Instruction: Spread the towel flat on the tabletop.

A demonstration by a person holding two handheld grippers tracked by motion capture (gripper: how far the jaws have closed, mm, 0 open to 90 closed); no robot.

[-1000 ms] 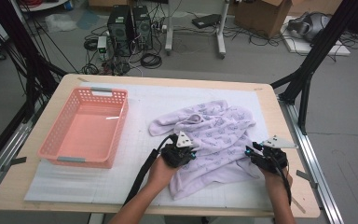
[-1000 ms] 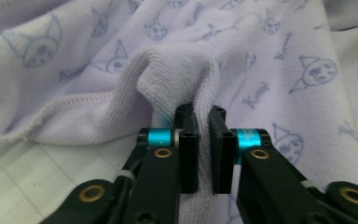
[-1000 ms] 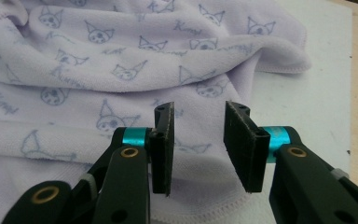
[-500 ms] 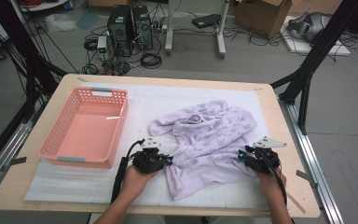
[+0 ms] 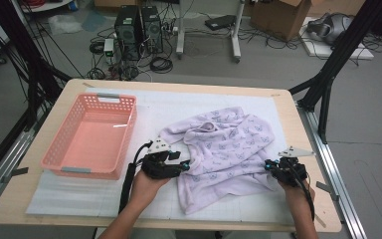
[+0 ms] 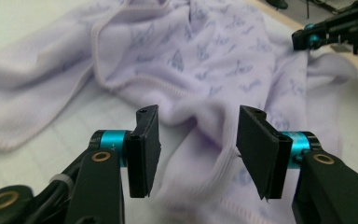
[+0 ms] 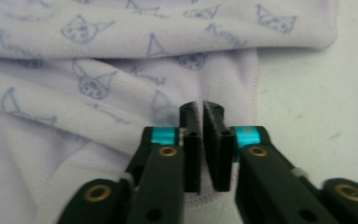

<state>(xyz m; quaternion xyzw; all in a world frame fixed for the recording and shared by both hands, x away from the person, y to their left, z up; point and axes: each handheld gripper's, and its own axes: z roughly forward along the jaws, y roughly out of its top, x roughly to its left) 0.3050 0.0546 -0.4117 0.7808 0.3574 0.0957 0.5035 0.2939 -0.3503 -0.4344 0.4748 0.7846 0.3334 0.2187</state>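
Lilac garment (image 5: pixel 226 149) with a small printed pattern lies crumpled on the white mat (image 5: pixel 149 112) that covers the wooden surface (image 5: pixel 298 134), right of the pink basket (image 5: pixel 59 164). That basket sits at the mat's left side with nothing in it. At the garment's left edge the left gripper (image 6: pixel 193 140) has just been opening; its fingers (image 6: pixel 144 149) stand spread, with a fold of cloth between them but unpinched. At the right hem the right gripper (image 7: pixel 201 142) has just been closing, fingers (image 7: pixel 191 140) nearly together over the stitched edge.
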